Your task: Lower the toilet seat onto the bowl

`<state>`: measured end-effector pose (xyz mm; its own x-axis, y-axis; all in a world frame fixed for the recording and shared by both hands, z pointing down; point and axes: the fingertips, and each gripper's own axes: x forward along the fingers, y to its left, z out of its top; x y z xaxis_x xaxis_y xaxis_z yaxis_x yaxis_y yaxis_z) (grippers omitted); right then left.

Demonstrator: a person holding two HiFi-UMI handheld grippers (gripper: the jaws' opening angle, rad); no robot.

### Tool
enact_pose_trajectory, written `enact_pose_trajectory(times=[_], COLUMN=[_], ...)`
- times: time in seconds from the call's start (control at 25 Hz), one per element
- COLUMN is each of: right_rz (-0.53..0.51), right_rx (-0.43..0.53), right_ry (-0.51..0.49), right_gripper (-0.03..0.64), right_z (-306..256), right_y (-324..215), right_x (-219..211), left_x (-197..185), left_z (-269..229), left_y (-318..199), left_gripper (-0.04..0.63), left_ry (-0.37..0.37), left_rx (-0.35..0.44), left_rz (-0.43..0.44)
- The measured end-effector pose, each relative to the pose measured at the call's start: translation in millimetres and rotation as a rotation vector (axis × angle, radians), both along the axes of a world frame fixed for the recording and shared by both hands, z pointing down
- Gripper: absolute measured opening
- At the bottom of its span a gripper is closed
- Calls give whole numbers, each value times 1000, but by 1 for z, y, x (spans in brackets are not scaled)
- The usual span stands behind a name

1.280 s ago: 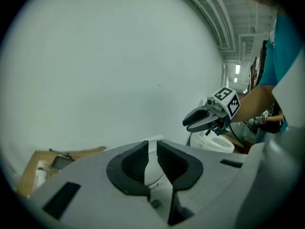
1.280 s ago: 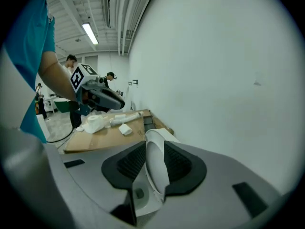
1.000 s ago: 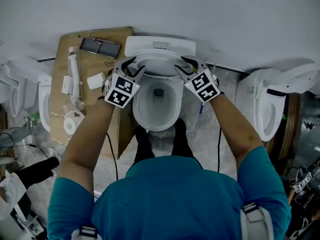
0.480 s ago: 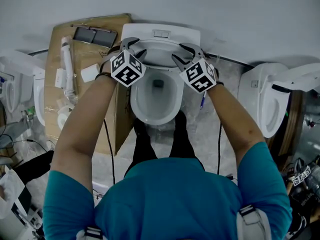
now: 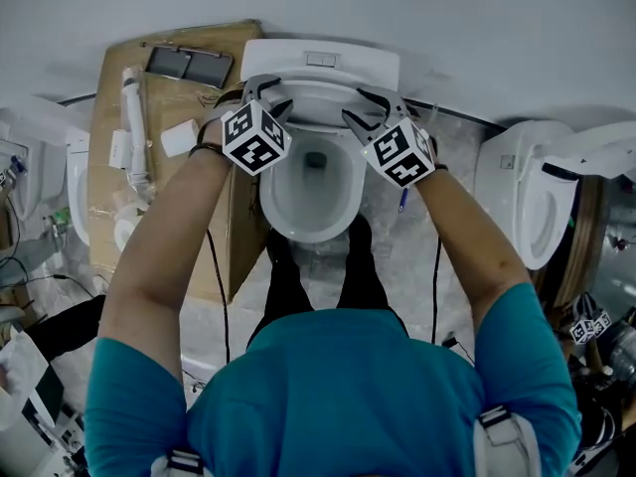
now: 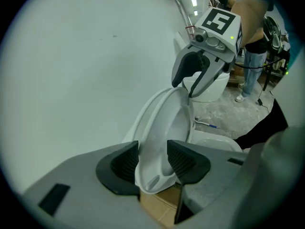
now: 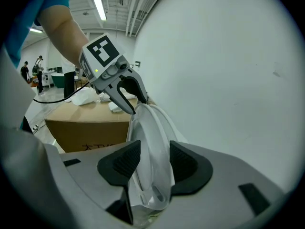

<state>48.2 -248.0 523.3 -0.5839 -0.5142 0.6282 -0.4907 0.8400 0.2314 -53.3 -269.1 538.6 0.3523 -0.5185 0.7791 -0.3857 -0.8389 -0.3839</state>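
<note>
The white toilet seat stands raised against the tank, above the open bowl. My left gripper holds the seat's left rim and my right gripper holds its right rim, both near the top. In the left gripper view the seat's edge fills the gap in my left gripper, touching both dark pads. The right gripper view shows the same: the seat's rim sits pinched in my right gripper. Each view shows the other gripper on the far rim.
A cardboard box with loose white parts lies left of the bowl. Other toilets stand at far left and at right. A white wall is right behind the tank. A blue-handled tool lies on the floor.
Both grippers have moved up and back along the seat's rims toward the tank, and their marker cubes have turned. The seat still stands upright.
</note>
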Motion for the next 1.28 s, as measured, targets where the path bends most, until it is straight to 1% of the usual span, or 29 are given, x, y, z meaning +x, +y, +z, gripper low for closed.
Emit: enact_pose_trajectory(times=[0.36,0.56,0.72,0.84,0.96,1.0,1.16,1.28], right_rz=[-46,-72,-121,-128,-138,-149,-207,-232], right_rx=[-19,-34,-69,-75,-73,-73,-63,-59], right_ry=[27,54,54,59,67,71,96,111], right_gripper=[169,169,160,121,58,48,40,37], right_z=[0,2,5,5,4,4,6,7], right_y=[14,18,29,31,34,37,52,61], right_x=[-1,-2,-9,-10,-9,-9,-11,-12], left_x=[-6,-7,-7,-8,-9,-8,-4,-1], left_z=[-3,-3,-4,-3,-3,-2,0,1], left_y=[16,29,38,45,53,56,68,73], left_gripper=[160,158,154,153,152,150,149,143], left_ry=[-56,-65,-74,-85,-84,-84,-92,-97], left_rx=[-23,-22,-27,-33,-45,-49,-59,-64], left_rz=[74,86,102,124,143,152,195,220])
